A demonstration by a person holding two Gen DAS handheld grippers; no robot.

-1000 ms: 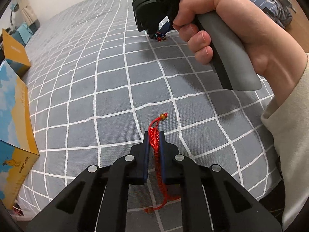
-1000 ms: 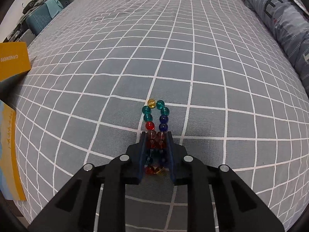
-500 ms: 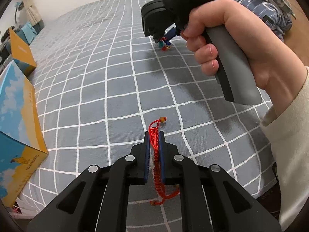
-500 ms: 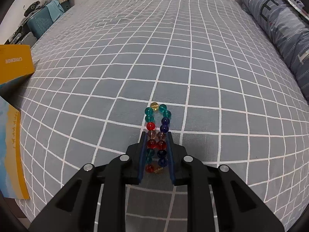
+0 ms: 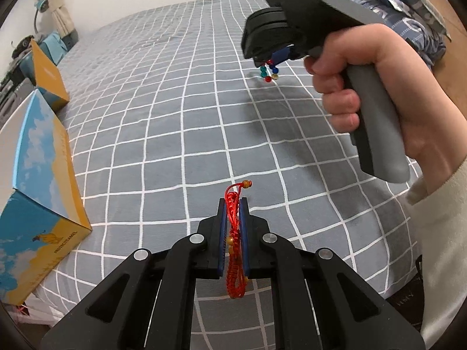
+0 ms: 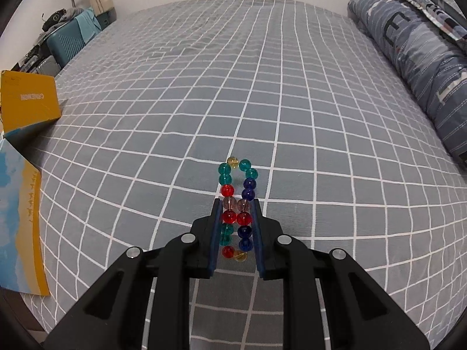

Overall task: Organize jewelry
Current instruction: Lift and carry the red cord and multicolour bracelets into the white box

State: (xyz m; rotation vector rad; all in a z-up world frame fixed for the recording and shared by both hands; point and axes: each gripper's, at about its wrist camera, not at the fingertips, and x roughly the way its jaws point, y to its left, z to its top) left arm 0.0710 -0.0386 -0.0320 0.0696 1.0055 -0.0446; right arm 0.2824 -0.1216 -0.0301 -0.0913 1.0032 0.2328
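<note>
Left wrist view: the carrying step seemed in hand. The left claw [image 5: 232, 204] was pinched narrow on a red woven bracelet [image 5: 234, 250], held above the bed [image 5: 163, 134], with the open box [image 5: 41, 175] to its left. Next, likely a move over that box.

Right wrist view: the right claw [image 6: 235, 204] was clamped on a beaded bracelet [image 6: 237, 204], raised over the bed, the box far to its left.
</note>
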